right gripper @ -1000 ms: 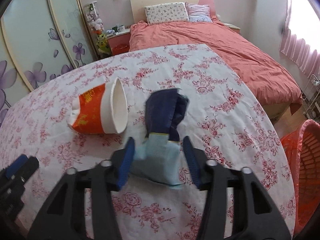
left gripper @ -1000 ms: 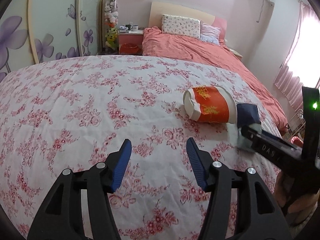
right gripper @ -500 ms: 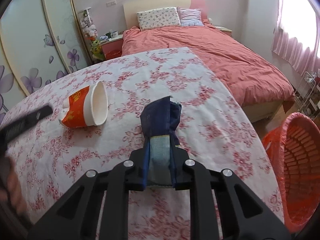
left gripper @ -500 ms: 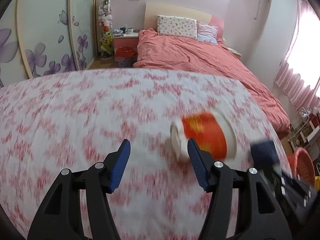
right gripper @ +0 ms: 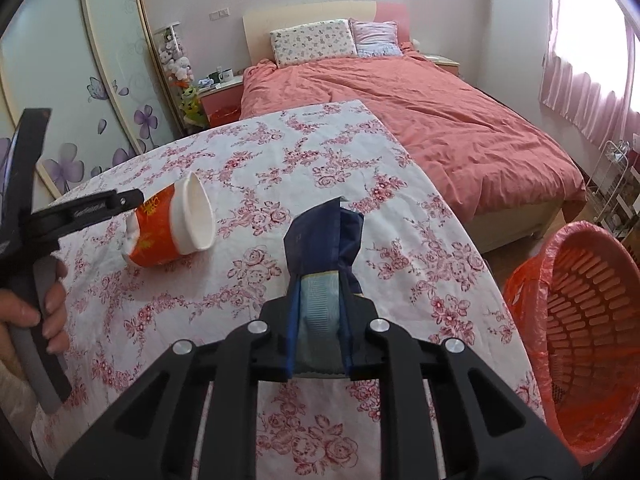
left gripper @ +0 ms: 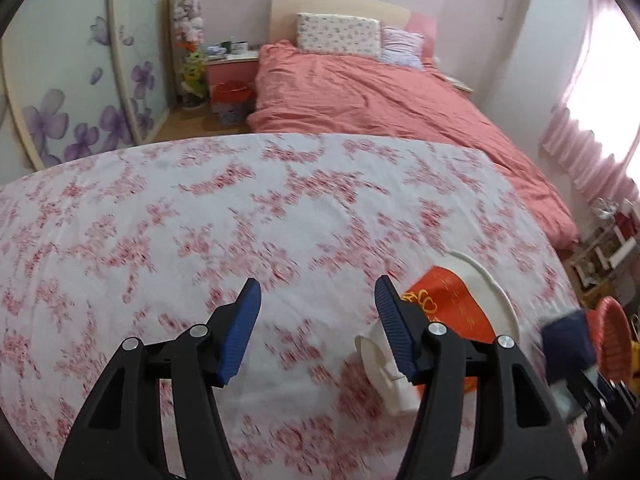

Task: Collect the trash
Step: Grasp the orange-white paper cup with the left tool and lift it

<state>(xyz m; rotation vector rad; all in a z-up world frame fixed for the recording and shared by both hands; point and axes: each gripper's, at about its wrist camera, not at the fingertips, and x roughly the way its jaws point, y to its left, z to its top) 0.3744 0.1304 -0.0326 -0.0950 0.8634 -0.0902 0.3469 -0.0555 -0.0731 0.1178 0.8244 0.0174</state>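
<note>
Currently, right gripper is pinching a dark blue wrapper above the floral table. Left gripper is hovering spread wide beside the tipped red paper cup; orange basket is standing nearby.

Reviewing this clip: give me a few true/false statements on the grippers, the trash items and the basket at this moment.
1. The right gripper is clamped on the dark blue wrapper. True.
2. The left gripper holds the red paper cup. False: it is open, with the cup beside its right finger.
3. The cup stands upright. False: it lies on its side.
4. The red basket sits beyond the table's right edge. True.
</note>
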